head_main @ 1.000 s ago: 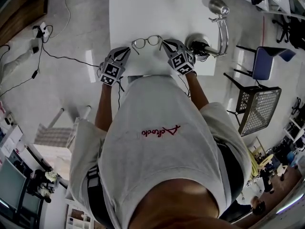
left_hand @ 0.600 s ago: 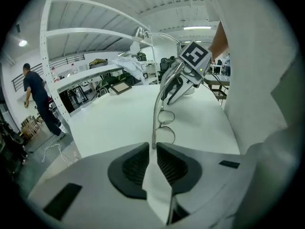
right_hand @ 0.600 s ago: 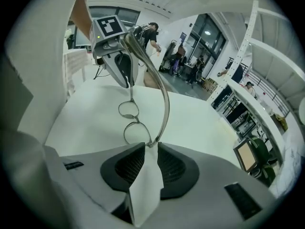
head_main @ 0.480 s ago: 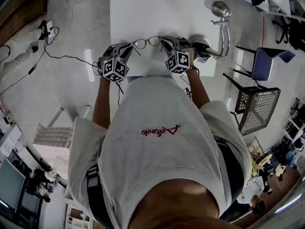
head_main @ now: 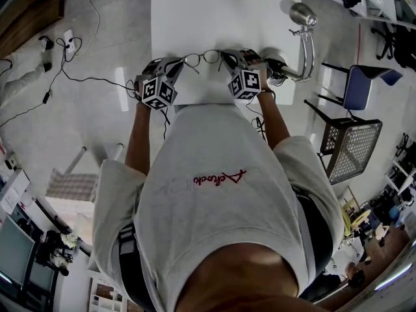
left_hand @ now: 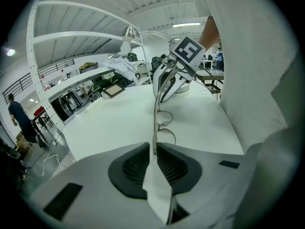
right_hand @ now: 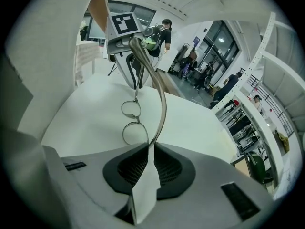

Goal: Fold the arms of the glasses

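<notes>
White rectangular table (head_main: 221,18) fills the upper middle of the head view. The work sits at its 6 o'clock edge, so anything let go there could drop off toward the person's pale shirt.

The chrome desk lamp (head_main: 300,31) has its round base just beside the right gripper (head_main: 231,62), at that gripper's 3 o'clock, and a wide outward swing could knock it. That gripper's jaws are clamped on the tip of one arm of the thin-wire, round-lens metal glasses (head_main: 201,58). The left gripper (head_main: 171,66) pinches the other arm's tip the same way.

With both ends gripped, I judge the main danger to be a bent wire or a strained hinge if the two grippers pull apart or twist.

The hinges are too small to make out in any view. I cannot tell whether the lenses touch the table.
</notes>
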Motion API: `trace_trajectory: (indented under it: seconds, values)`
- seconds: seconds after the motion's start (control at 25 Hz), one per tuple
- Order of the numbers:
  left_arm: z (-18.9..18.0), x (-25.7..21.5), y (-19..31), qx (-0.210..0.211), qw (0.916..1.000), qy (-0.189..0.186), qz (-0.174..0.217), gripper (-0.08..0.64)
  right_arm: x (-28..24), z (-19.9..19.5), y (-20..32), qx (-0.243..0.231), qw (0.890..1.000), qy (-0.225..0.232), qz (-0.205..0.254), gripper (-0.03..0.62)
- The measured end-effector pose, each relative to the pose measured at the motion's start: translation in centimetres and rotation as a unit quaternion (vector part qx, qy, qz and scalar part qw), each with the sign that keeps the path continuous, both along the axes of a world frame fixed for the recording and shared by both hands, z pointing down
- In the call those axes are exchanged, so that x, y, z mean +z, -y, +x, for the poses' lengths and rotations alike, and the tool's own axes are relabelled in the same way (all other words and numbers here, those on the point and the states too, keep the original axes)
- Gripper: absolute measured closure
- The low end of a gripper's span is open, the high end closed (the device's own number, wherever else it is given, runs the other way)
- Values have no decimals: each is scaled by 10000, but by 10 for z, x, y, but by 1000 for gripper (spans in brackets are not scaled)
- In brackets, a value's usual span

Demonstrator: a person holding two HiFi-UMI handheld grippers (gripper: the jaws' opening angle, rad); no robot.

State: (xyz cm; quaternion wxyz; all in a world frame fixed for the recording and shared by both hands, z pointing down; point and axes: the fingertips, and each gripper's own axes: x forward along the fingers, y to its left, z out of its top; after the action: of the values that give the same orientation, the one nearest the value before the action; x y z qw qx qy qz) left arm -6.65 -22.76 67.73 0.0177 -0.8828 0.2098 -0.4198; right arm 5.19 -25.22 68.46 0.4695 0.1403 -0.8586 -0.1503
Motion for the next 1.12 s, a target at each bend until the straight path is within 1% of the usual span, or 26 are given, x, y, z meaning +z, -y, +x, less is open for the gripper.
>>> trace_trajectory:
  seconds: [0.16, 0.32, 0.48, 0.6, 0.72, 0.96, 1.12]
  values:
    - [7, 1, 1, 258, 9996, 90, 8, 492, -1, -4, 0, -188, 9998, 10, -8, 518]
    - [17, 6, 4, 518, 9985, 199, -24, 496, 0, -7, -2, -245, 9997, 30, -56, 520]
    - [21, 12, 5, 634, 9976, 271, -103, 517, 0, -6, -3, -239, 9996, 13, -118, 520]
    - [23, 15, 7, 712, 9968, 320, -162, 516, -1, -5, -3, -291, 9994, 22, -173, 520]
    - [25, 19, 7, 876, 9948, 460, -232, 517, -5, -7, -3, -418, 9988, 22, -235, 520]
    - [24, 20, 8, 893, 9946, 405, -330, 517, -7, -10, -5, -676, 9970, 21, -380, 522]
    - [25, 19, 9, 871, 9949, 366, -349, 517, -3, -14, -9, -840, 9949, -16, -562, 525]
